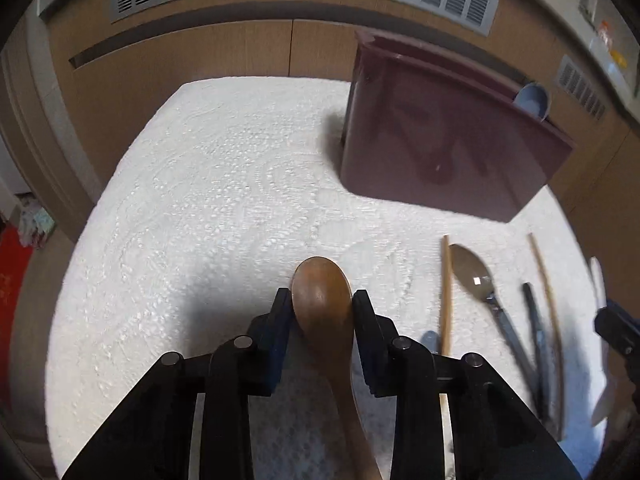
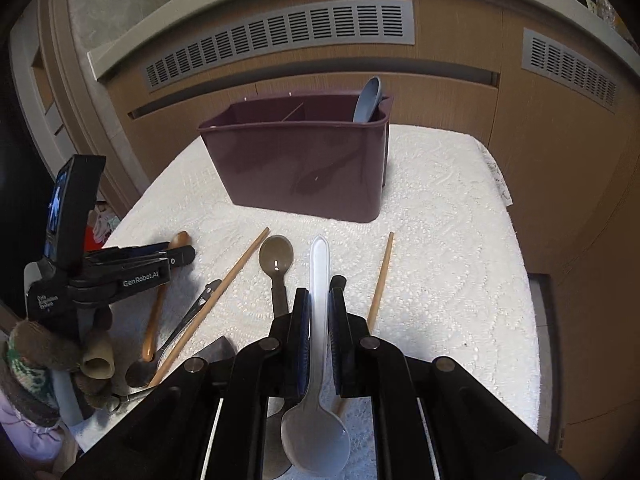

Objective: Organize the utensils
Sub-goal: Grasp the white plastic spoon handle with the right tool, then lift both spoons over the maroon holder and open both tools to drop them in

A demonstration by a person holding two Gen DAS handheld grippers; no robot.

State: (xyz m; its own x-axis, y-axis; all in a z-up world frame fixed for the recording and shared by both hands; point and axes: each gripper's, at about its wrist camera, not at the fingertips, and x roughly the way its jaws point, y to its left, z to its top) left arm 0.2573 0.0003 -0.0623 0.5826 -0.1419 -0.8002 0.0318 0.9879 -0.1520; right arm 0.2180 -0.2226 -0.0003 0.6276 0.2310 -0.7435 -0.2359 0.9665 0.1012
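My left gripper [image 1: 322, 294] is shut on a brown wooden spoon [image 1: 322, 292], bowl forward, handle running back under the gripper; it also shows in the right wrist view [image 2: 156, 304]. My right gripper [image 2: 319, 292] is shut on the handle of a white plastic spoon [image 2: 319, 264], whose bowl lies back under the gripper. A maroon utensil caddy [image 2: 304, 160] with dividers stands at the back of the table and holds a blue-grey spoon [image 2: 368, 98]. The caddy also shows in the left wrist view [image 1: 440, 144].
On the white textured cloth [image 2: 440, 240] lie two wooden chopsticks [image 2: 236, 272] [image 2: 380, 280], a metal spoon with dark handle [image 2: 276, 258] and another dark-handled utensil [image 2: 192, 312]. A wooden radiator cover with grey vents [image 2: 280, 36] stands behind the table.
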